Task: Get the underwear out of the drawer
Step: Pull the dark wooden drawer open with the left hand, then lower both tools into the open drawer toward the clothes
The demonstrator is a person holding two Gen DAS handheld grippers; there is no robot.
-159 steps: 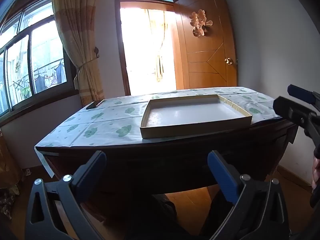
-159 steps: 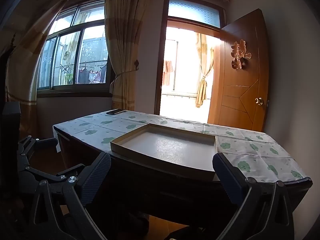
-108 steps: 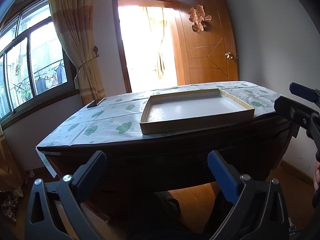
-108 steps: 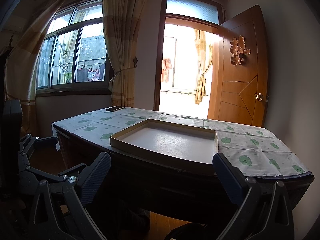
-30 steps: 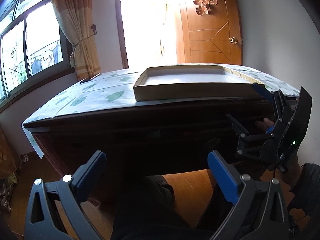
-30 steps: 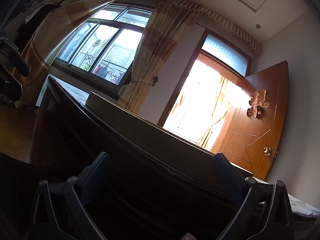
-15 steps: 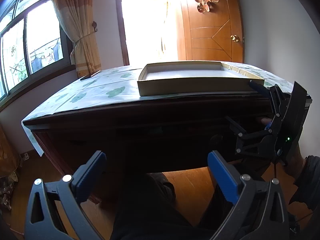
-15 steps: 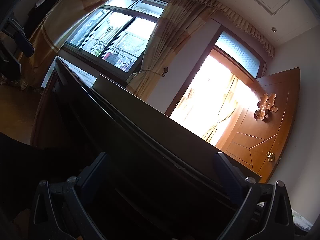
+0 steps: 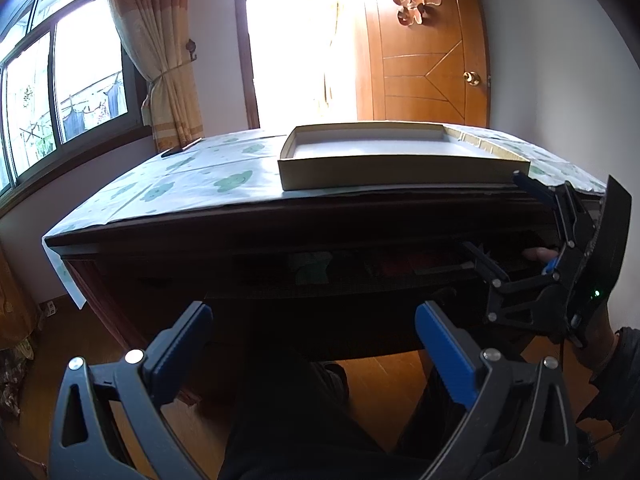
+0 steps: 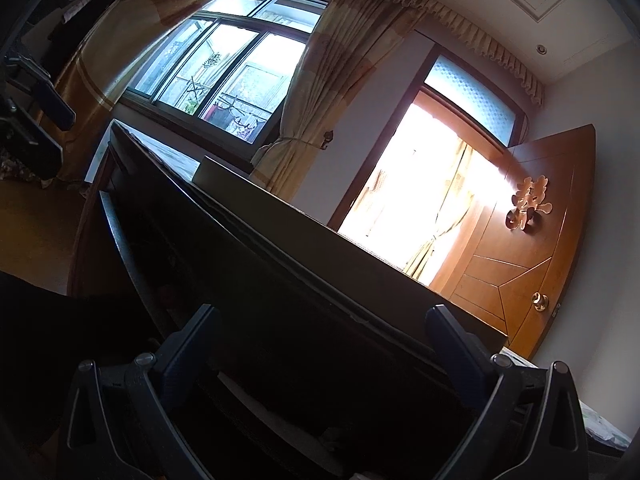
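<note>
Since half a second ago the drawer [image 9: 360,276] has been drawn slightly further out below the desk [image 9: 280,220] edge; folded cloth, a greenish piece [image 9: 312,270] among it, is seen dimly inside, presumably the underwear, unconfirmed. Right gripper [image 9: 504,220] is held at the drawer's right end with jaws spread, upper fingertip over the desk edge, lower one at the drawer opening; nothing is clamped. Left gripper [image 9: 312,328] is held back over the person's dark trouser leg [image 9: 296,420], jaws wide apart, nothing between them. A shallow cardboard tray [image 9: 400,168] sits on the patterned tablecloth [image 9: 192,180].
</note>
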